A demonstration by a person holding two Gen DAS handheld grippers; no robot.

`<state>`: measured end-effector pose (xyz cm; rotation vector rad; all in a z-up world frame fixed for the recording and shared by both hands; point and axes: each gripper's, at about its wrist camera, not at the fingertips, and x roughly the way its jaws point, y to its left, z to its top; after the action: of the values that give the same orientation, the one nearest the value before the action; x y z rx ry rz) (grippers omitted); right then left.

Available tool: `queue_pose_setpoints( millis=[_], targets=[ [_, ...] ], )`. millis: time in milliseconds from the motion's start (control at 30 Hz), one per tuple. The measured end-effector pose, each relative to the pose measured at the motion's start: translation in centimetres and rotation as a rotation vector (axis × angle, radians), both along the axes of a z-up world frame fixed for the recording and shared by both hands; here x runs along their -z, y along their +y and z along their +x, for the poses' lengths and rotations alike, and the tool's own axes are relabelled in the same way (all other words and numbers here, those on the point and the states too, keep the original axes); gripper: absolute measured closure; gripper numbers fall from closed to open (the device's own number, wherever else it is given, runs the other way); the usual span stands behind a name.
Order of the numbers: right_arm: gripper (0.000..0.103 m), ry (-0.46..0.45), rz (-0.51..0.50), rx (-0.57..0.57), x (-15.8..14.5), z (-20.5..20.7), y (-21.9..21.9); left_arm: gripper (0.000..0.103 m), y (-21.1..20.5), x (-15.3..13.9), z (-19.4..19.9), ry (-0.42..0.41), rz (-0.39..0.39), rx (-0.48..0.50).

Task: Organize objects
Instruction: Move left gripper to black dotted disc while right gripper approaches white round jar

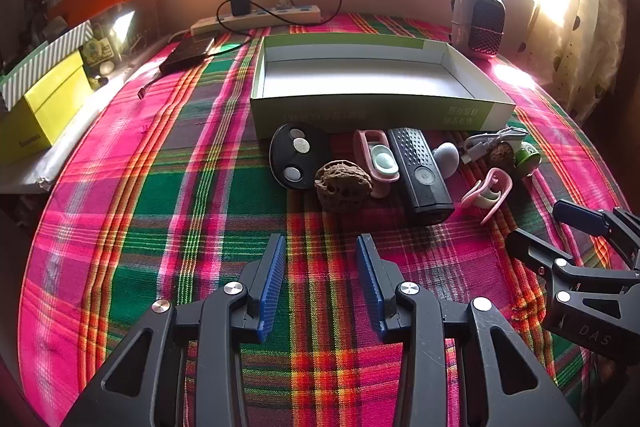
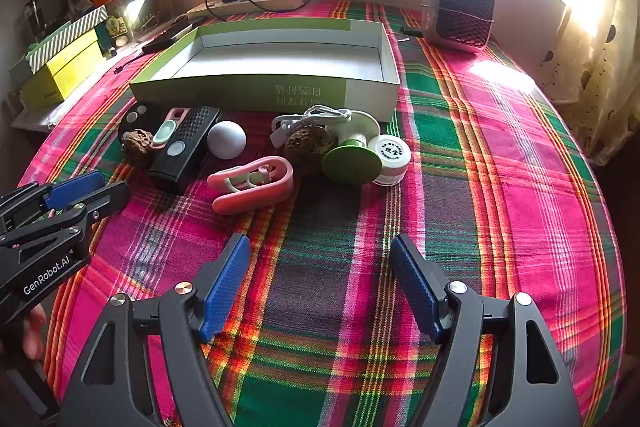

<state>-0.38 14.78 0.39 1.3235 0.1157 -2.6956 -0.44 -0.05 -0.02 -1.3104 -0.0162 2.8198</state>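
Right wrist view: pink clip (image 2: 250,183) lies ahead-left of the right hand-held gripper (image 2: 320,247), long axis crosswise. Both hand-held grippers are released and empty; the left hand-held gripper (image 1: 320,247) looks about equally near.

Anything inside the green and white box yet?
The green and white box shows only a bare white floor; all the small items lie on the cloth in front of it. The strip of floor just behind its near wall is hidden in both views.

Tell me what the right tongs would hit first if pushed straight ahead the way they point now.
Probably bare tablecloth first. Beyond that, the green disc lies roughly in line, though depth is unclear. The right tongs are open and empty.
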Motion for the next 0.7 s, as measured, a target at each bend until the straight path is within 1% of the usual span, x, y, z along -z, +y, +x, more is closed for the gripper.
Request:
queue_pose_setpoints(
  millis=[167, 267, 333, 500, 700],
  targets=[
    [0.03, -0.002, 0.0, -0.016, 0.0, -0.3, 0.0, 0.068, -0.1, -0.1, -0.2, -0.004, -0.002, 0.02],
    [0.03, -0.001, 0.018, -0.024, -0.2, -0.3, 0.3, 0.068, -0.9, -0.2, -0.5, -0.013, 0.031, 0.03],
    [0.03, 0.017, 0.035, 0.001, -0.4, -0.3, 1.0, 0.068, -1.4, -0.3, -0.6, -0.016, 0.056, 0.026],
    [0.03, 0.054, 0.036, 0.084, -1.5, -1.2, 4.0, 0.068, -2.3, -0.6, -0.8, -0.006, 0.094, 0.03],
    [0.03, 0.069, 0.059, 0.116, -1.8, -3.2, 5.6, 0.068, -3.6, -1.5, -1.9, 0.01, 0.161, 0.001]
  ],
)
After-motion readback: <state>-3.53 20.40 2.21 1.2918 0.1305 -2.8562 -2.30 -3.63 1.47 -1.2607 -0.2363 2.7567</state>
